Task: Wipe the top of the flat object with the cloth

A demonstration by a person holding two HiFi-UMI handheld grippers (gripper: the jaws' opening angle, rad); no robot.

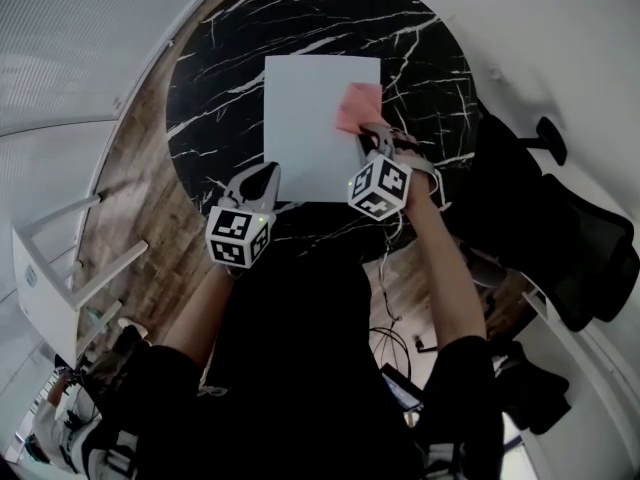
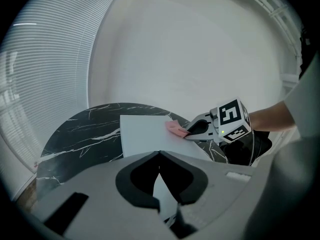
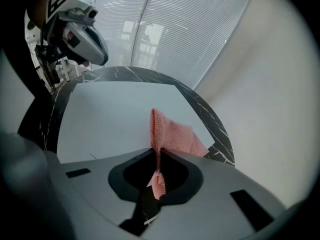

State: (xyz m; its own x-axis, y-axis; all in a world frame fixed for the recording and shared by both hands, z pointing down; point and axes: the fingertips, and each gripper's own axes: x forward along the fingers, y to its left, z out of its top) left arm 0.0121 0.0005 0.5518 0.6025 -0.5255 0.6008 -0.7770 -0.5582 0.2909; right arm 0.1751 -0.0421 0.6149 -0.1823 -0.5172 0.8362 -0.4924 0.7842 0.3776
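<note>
A white flat sheet (image 1: 315, 128) lies on the round black marble table (image 1: 215, 58). A pink cloth (image 1: 358, 108) rests on the sheet's right edge. My right gripper (image 1: 370, 143) is shut on the cloth; in the right gripper view the cloth (image 3: 172, 131) stands up between the closed jaws (image 3: 159, 151) and spreads onto the sheet (image 3: 115, 114). My left gripper (image 1: 264, 180) sits at the sheet's near left corner. In the left gripper view its jaws (image 2: 159, 155) are closed with a strip of the white sheet (image 2: 142, 134) pinched between them.
A black office chair (image 1: 570, 258) stands right of the table. A white rack (image 1: 60, 268) is on the left over wooden floor. Cables (image 1: 395, 343) lie near the person's legs. Window blinds (image 3: 165, 29) run beyond the table's far side.
</note>
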